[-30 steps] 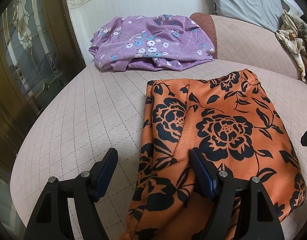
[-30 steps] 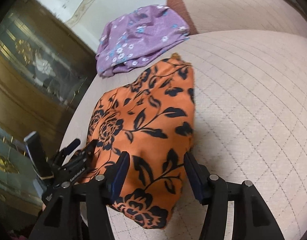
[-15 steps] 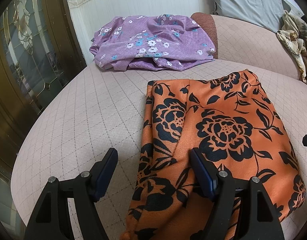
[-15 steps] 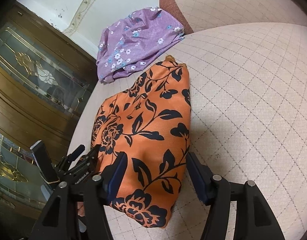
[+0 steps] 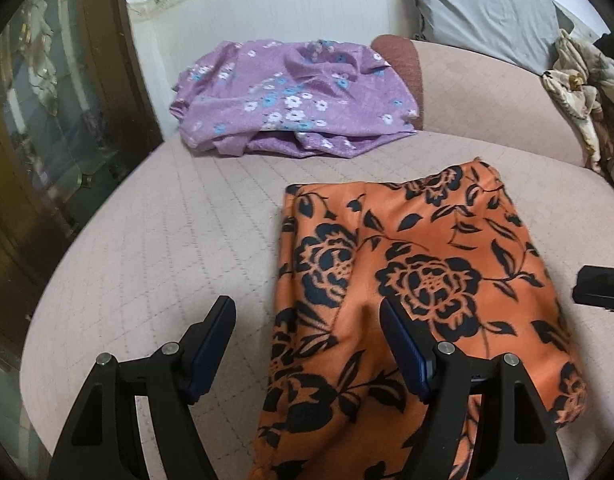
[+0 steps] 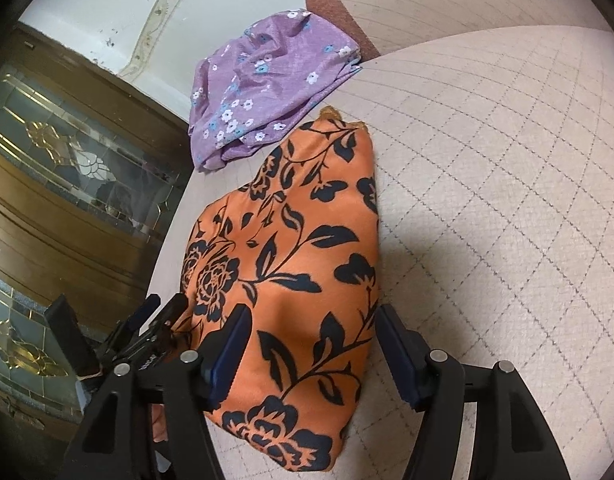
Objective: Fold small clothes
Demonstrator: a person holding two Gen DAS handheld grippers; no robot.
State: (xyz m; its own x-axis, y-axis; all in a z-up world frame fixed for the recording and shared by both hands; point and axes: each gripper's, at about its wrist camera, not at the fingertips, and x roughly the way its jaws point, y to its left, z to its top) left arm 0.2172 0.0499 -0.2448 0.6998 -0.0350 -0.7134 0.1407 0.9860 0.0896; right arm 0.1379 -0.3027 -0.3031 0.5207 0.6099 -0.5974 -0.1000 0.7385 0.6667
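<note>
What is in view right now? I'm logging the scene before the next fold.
orange garment: one, orange with black flowers, folded on the near bed, between both pairs of jaws
purple garment: one, purple with small flowers, bundled at the far edge
bed cover: one, pale pink, quilted
pillow: one, grey, far right
cabinet: one, brown wood with glass, beside the bed
left gripper: black, jaws open
right gripper: black, jaws open and just widening

Your count — two garments, two grippers

You have one orange floral garment, one purple floral garment, one grey pillow, one rumpled patterned cloth — plus left gripper and right gripper.
</note>
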